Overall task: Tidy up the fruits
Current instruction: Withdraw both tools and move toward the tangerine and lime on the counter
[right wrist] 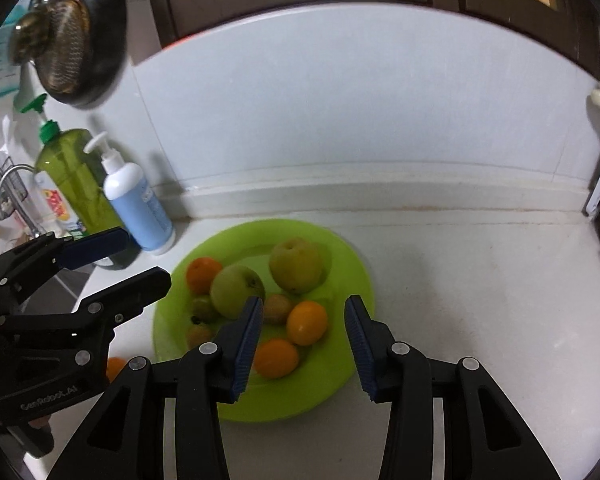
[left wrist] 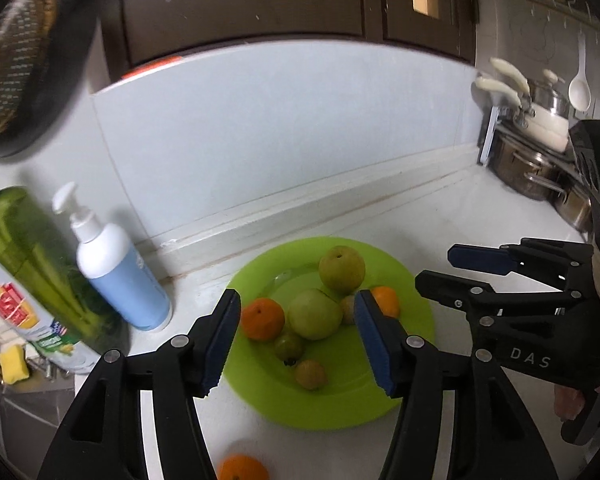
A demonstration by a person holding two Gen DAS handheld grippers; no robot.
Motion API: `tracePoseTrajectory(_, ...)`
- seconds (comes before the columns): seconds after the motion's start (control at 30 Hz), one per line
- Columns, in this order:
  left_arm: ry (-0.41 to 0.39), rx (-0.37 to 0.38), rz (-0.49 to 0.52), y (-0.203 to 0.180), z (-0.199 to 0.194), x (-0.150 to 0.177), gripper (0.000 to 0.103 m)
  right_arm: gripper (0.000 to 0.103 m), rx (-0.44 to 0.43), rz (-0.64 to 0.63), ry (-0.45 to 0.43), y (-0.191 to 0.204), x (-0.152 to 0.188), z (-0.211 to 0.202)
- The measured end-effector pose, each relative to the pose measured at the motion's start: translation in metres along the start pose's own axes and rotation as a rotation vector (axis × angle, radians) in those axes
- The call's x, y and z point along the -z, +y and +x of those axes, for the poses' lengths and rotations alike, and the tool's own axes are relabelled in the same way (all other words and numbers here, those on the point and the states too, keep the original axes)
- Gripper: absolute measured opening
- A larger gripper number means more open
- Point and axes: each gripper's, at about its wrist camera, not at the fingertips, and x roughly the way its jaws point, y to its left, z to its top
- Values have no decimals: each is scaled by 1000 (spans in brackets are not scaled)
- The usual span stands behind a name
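Observation:
A lime green plate (left wrist: 416, 344) (right wrist: 356, 280) sits on the white counter and holds several fruits: green apples (left wrist: 314, 314) (right wrist: 296, 266), oranges (left wrist: 262, 318) (right wrist: 306, 322) and small brownish fruits (left wrist: 310, 374). One orange (left wrist: 242, 468) (right wrist: 115, 367) lies on the counter off the plate, at its near left. My left gripper (left wrist: 298, 344) is open and empty above the plate's near side. My right gripper (right wrist: 302, 346) is open and empty above the plate's near right part; it also shows in the left wrist view (left wrist: 440, 270).
A white-and-blue pump bottle (left wrist: 120, 276) (right wrist: 140, 208) and a green soap bottle (left wrist: 28, 264) (right wrist: 72, 176) stand left of the plate by the sink. Steel pots (left wrist: 536, 168) stand at the right. The wall runs behind the plate.

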Motion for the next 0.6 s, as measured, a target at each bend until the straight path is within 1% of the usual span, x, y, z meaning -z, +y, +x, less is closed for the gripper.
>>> tracePoseTrajectory(0.1,-25,-8,-18,2,-18,3,63,45,-3,-3,-25,4,3,-21)
tracePoseTrajectory(0.13,-32,-10,-22,2,-24,3,64,48,-2,-3,-34,6,4,-26)
tracePoseTrajectory(0.27,-65,-19,-45,3,-50,10,70,54,12,-16,-75,16,10,-51)
tracePoseTrajectory(0.33,-78,-25,-55,4,-63,16,71,62,14,-14,-92,19,13,-64)
tracePoseTrajectory(0.37,-85,-26,-61,5,-69,19,75,63,15,-16,-102,24,14,-68)
tracePoseTrajectory(0.43,-97,-34,-72,7,-81,25,78,65,26,-23,-116,29,18,-76)
tracePoseTrajectory(0.57,-115,-53,-93,13,-101,36,84,71,44,-40,-139,42,28,-93)
tracePoseTrajectory(0.6,-117,-59,-101,14,-105,40,84,73,46,-41,-141,44,30,-96)
